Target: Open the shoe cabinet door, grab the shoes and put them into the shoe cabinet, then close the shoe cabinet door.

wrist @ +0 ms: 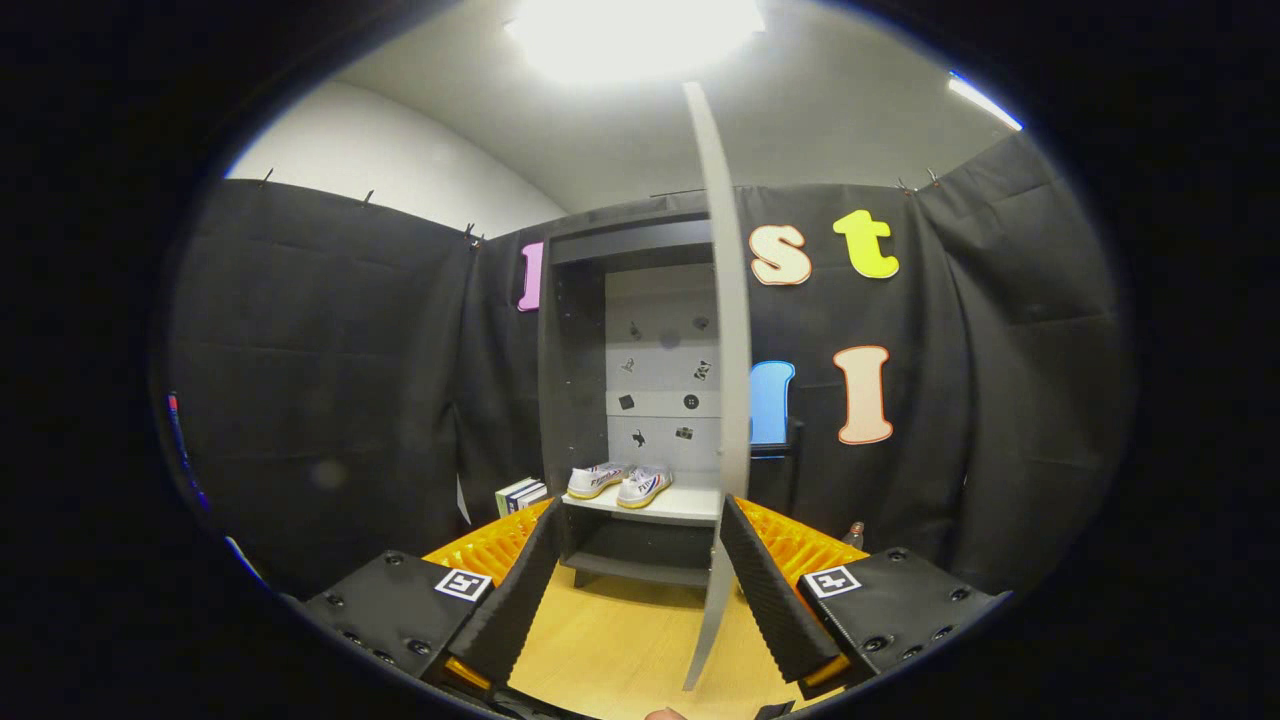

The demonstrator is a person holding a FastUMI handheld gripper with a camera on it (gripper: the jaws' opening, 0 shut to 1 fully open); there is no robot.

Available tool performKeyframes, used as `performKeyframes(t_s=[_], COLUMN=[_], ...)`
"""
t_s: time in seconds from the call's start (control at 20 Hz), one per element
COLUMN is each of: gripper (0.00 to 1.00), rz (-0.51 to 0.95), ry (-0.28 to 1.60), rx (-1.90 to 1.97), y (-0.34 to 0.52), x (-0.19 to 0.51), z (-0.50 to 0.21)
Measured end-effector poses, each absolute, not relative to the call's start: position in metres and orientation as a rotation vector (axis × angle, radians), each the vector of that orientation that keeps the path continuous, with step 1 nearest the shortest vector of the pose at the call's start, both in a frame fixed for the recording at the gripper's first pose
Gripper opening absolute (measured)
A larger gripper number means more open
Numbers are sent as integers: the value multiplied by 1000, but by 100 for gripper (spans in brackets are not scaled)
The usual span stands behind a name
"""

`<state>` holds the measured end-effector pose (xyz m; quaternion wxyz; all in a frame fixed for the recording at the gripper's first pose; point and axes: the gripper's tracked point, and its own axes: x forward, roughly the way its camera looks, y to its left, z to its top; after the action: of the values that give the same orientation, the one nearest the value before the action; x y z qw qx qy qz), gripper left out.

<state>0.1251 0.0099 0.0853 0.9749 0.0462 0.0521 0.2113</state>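
- While the claw (pixel 640 590) is held wide apart and empty, the shoes (pixel 620 484) are seen on the cabinet shelf (pixel 690 505).
- If the door (pixel 722 400), edge-on between the fingers, is pushed carelessly, it may be missed or slammed.

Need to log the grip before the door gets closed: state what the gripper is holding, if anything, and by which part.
Nothing is held. The gripper is open, its fingers spread apart, with the open cabinet door's edge standing between them, untouched. The shoes sit on the cabinet shelf beyond.
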Motion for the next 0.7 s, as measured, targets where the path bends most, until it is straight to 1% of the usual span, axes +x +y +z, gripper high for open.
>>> performKeyframes(t_s=[0.35,0.5,0.7], gripper=[97,97,97], rz=[366,363,405], ry=[114,147,195], rx=[150,181,214], y=[-55,-64,-57], x=[157,177,193], z=[73,58,42])
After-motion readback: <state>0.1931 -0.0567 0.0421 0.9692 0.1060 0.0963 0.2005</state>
